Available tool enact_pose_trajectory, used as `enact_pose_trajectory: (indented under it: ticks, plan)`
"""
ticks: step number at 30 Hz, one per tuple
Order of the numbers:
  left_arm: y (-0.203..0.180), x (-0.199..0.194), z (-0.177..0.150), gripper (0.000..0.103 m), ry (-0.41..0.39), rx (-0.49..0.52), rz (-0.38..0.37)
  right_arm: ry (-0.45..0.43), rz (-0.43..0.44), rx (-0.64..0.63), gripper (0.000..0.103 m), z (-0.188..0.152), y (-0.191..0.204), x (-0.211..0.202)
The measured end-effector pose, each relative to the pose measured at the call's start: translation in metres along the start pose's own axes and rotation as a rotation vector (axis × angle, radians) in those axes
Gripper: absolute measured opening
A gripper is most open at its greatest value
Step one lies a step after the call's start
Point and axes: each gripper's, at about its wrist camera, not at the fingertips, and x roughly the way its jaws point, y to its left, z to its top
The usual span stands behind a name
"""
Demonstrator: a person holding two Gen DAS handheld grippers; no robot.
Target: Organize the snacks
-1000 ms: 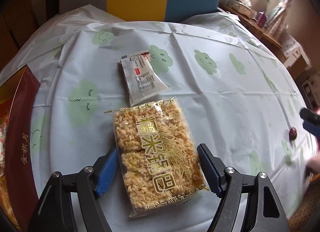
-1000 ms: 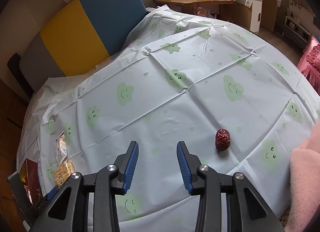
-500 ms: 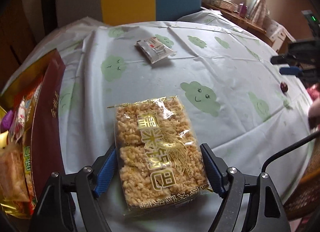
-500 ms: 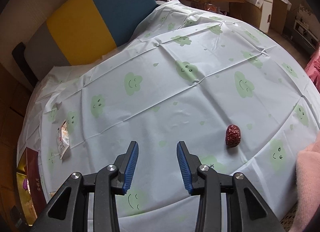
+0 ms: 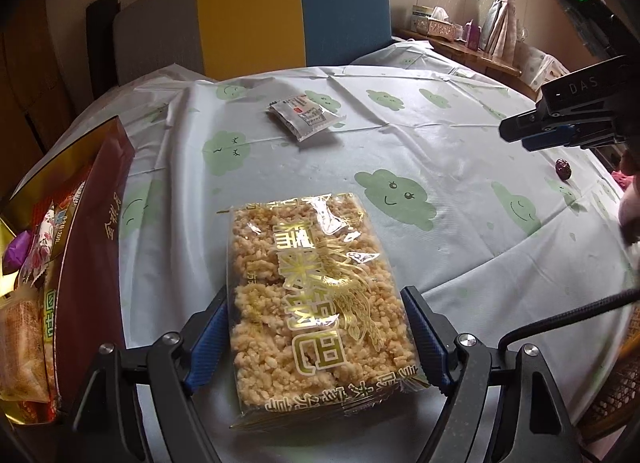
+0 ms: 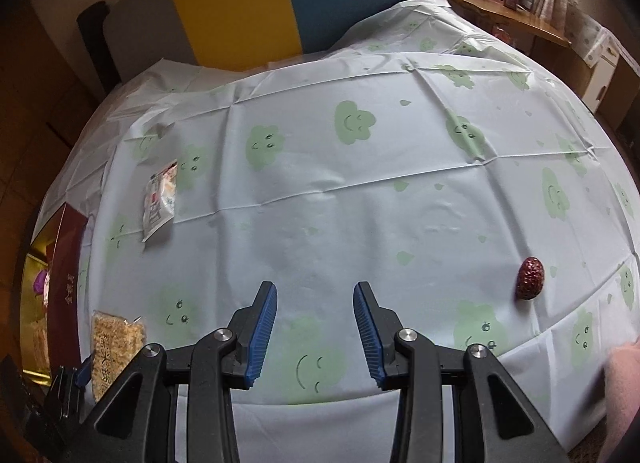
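Left gripper (image 5: 316,337) is clamped across the width of the clear plastic pack of puffed rice cakes with gold lettering (image 5: 308,295), blue pads tight on both long edges. A second ago the pack lay on the tablecloth near the white sachet; now it's lifted off the cloth and swung left, so the dark red gift box with gold lining (image 5: 94,247) fills the near-left of the left wrist view, with wrapped snacks already inside it. Judgement: pick is done and we're mid-transfer; what's left is carrying it over the box wall and letting go.

Right gripper (image 6: 314,333) has nothing in it, jaws spread wide, hovering over the pale blue tablecloth with green smiley clouds (image 6: 360,191). It has shifted a bit left over the last second but hasn't committed to anything.

Remaining on the cloth: small white printed sachet (image 6: 160,199), far left, and a wrinkled dark red dried date (image 6: 530,277), near right, well apart from the right gripper. The date is likely its next target.

Risk: the pack is wide and may catch the box rim.
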Motion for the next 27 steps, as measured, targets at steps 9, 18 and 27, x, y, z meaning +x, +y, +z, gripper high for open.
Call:
enact_pose_trajectory:
  ticks: [9,18,27]
  plan:
    - [-0.002,-0.001,-0.003,0.082,-0.040,0.003,-0.001,0.076,0.132,-0.211,0.040,0.008,0.062,0.011]
    - [-0.001,-0.002,-0.004,0.082,-0.059,-0.001,-0.007,0.070,0.186,-0.329,0.034,0.063,0.130,0.051]
    - [-0.001,-0.003,-0.005,0.083,-0.068,-0.002,-0.011,0.110,0.063,-0.401,0.034,0.087,0.172,0.111]
